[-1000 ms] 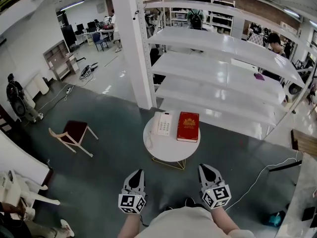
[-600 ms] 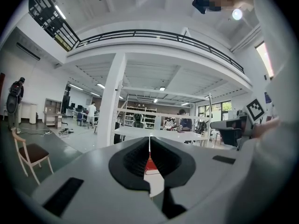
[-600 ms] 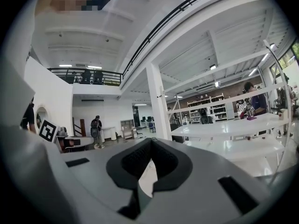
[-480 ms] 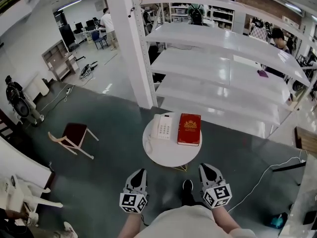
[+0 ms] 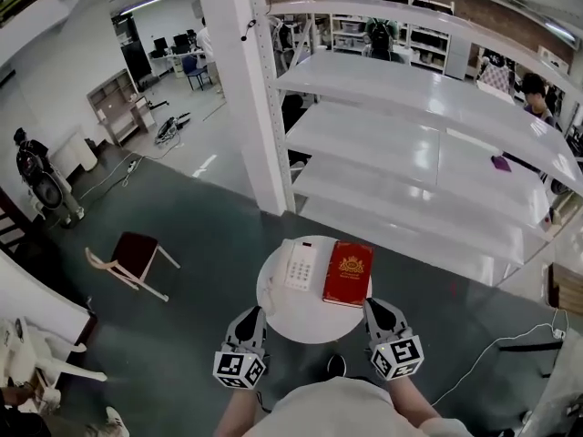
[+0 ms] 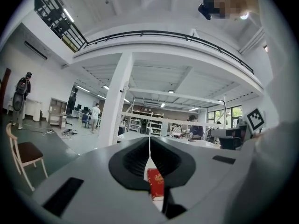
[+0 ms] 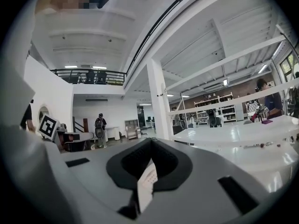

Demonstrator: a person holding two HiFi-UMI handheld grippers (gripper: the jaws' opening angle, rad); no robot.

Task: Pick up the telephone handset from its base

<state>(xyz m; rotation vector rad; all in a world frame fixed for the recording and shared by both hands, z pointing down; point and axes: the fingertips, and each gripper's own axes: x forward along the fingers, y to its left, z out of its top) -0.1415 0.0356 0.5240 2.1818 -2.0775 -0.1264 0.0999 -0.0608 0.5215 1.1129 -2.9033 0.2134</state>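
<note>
White telephone (image 5: 301,264), handset on base, beside red book (image 5: 347,273) on round table (image 5: 305,324), frame centre. Left gripper (image 5: 257,313), right gripper (image 5: 373,305), lower frame: jaws closed, empty.

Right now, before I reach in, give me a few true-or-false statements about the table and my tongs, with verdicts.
1. The telephone lies left of the red book on the round table. True.
2. The left tongs grip the telephone. False: they are shut on nothing, short of it.
3. The right tongs are shut. True.
4. The book is stacked on the telephone. False: they lie side by side.
5. A chair stands on the floor left of the table. True.
</note>
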